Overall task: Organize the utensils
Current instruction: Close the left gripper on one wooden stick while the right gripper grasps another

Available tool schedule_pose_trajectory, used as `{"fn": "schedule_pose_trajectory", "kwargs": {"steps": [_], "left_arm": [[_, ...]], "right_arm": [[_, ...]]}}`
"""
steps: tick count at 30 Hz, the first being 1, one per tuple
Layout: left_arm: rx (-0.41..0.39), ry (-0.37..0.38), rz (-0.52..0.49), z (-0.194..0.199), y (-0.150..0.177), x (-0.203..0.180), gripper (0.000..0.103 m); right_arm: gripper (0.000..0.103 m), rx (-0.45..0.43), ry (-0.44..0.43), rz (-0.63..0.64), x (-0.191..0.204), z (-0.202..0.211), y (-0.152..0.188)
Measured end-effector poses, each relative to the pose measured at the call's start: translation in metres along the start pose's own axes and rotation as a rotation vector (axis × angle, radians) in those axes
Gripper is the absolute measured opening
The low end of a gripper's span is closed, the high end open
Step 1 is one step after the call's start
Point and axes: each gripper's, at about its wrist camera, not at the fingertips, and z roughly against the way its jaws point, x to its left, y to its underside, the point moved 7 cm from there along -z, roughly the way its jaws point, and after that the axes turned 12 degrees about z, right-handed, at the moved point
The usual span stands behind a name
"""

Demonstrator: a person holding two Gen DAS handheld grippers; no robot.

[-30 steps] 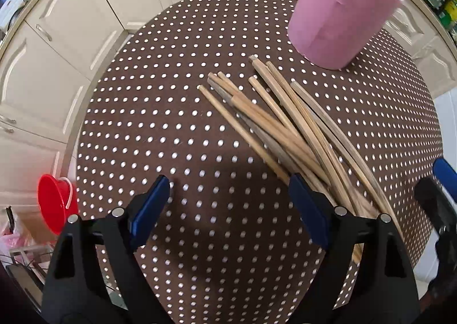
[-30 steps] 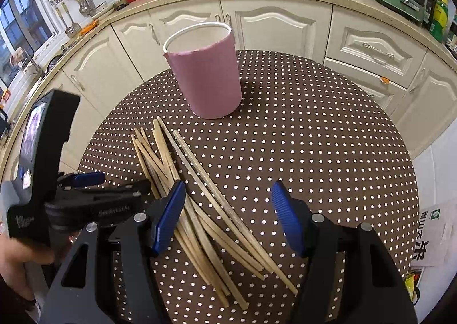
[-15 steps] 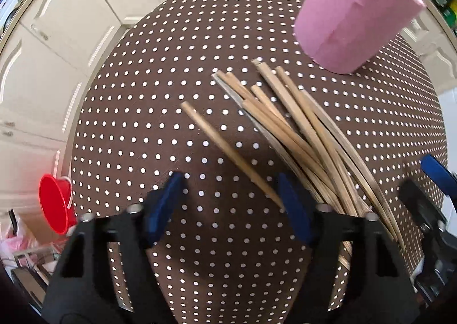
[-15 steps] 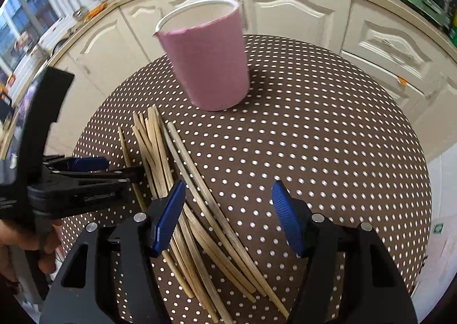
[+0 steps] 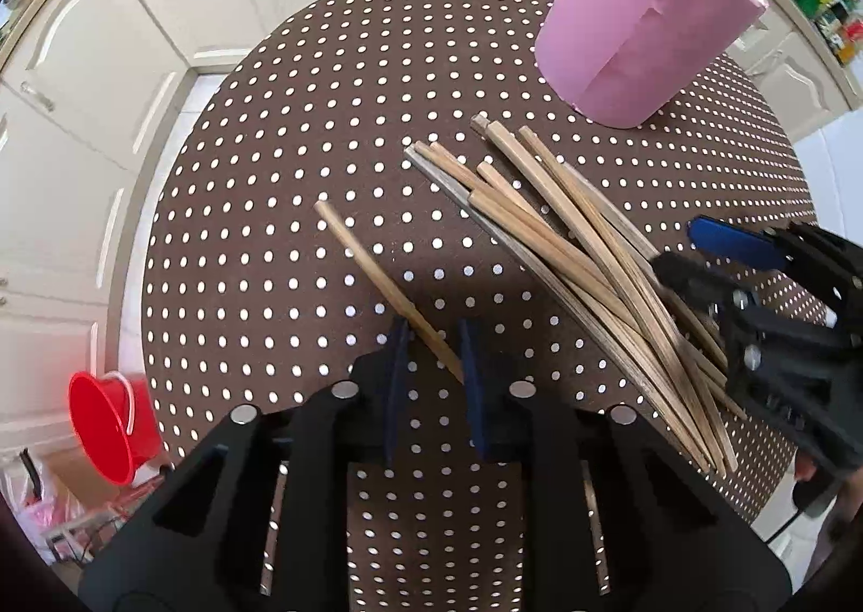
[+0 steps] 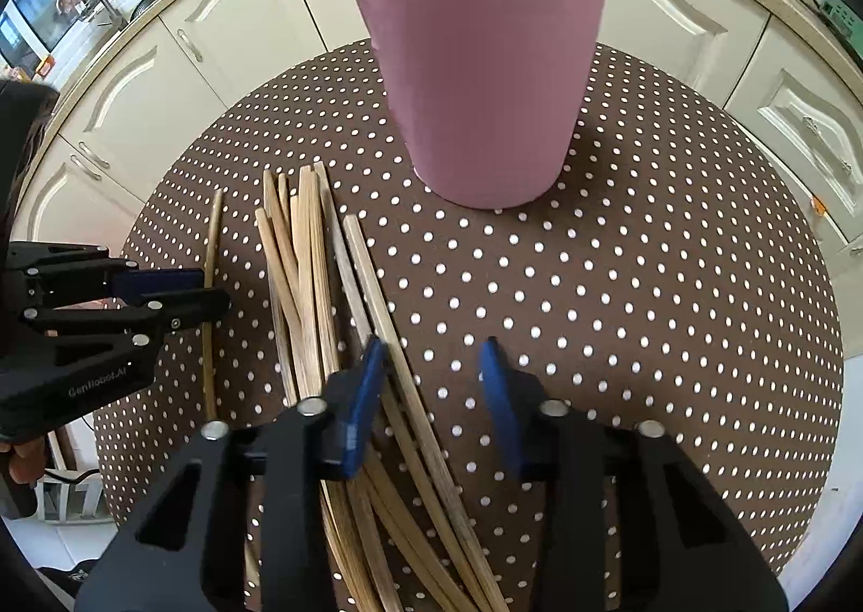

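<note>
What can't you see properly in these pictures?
- Inside the pink paper-wrapped cup: both wrist views, its own wall hides it.
- Near ends of the wooden chopstick pile: right wrist view, the right gripper covers them.
- Lone chopstick's near end: left wrist view, behind the left gripper.

a pink cup point(image 6: 480, 73) stands at upper centre on a brown tablecloth point(image 6: 647, 288) dotted white; pale tan chopsticks point(image 6: 307, 256) fan at lower left. blue-padded black grippers point(image 6: 431, 385) fill the foreground, cream cabinets point(image 6: 674, 24) behind; a red bucket point(image 5: 102, 428) sits lower left.
</note>
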Motion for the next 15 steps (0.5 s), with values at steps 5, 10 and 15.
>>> {"fn": "schedule_pose_trajectory", "kwargs": {"steps": [5,10,15], "left_arm": [[0.030,0.049,-0.003,0.002,-0.013,0.019,0.014],[0.039,0.045,0.018,0.003,-0.027,0.032,0.014],[0.034,0.064,0.032,0.000,-0.024,0.026,0.012]], "right_arm": [[0.028,0.060,-0.036,0.028,-0.003,-0.009,-0.014],[0.028,0.115,0.008,0.096,0.014,-0.019,-0.036],[0.007,0.150,0.009,0.114,0.016,-0.025,-0.050]]}}
